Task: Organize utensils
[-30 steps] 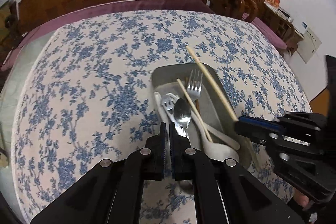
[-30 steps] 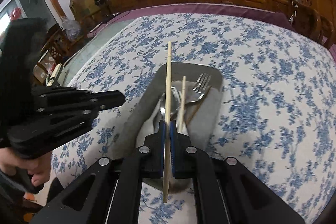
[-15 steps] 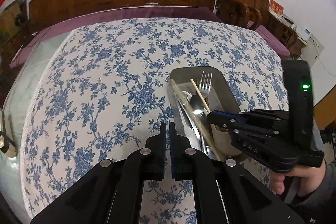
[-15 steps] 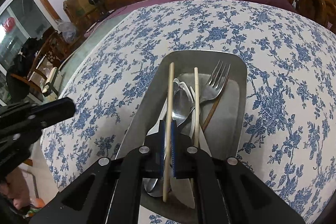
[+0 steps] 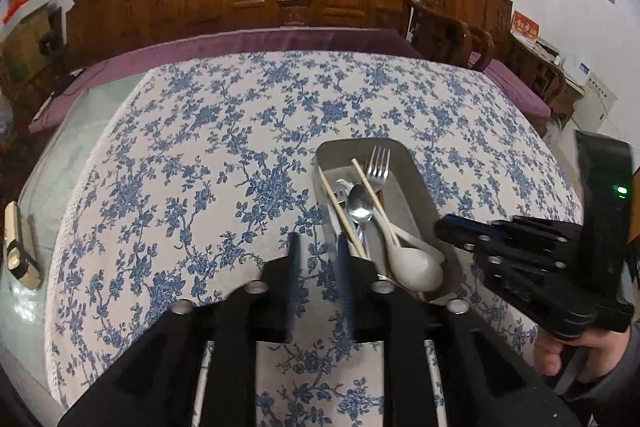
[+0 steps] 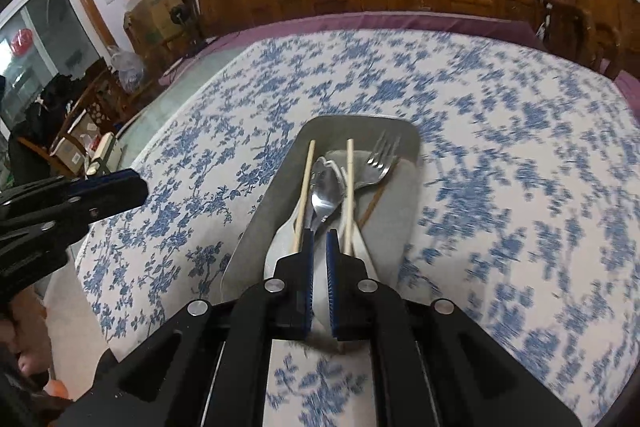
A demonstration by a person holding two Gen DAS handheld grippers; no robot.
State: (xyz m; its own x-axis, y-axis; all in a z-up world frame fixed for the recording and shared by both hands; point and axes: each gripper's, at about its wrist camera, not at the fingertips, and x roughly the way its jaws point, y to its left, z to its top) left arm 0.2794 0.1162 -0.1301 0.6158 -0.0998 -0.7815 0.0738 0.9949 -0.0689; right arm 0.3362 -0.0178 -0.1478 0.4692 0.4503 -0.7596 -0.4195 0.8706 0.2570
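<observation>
Left gripper (image 5: pixel 316 255): jaws just opening, nothing between them. Right gripper (image 6: pixel 319 251): slightly parted, empty, above the grey rectangular metal tray (image 6: pixel 256 227) of utensils

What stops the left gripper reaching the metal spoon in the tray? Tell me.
Probably reachable, yes: left gripper, jaws just opening and empty, hovers beside the tray; metal spoon lies uncovered between chopsticks.
</observation>
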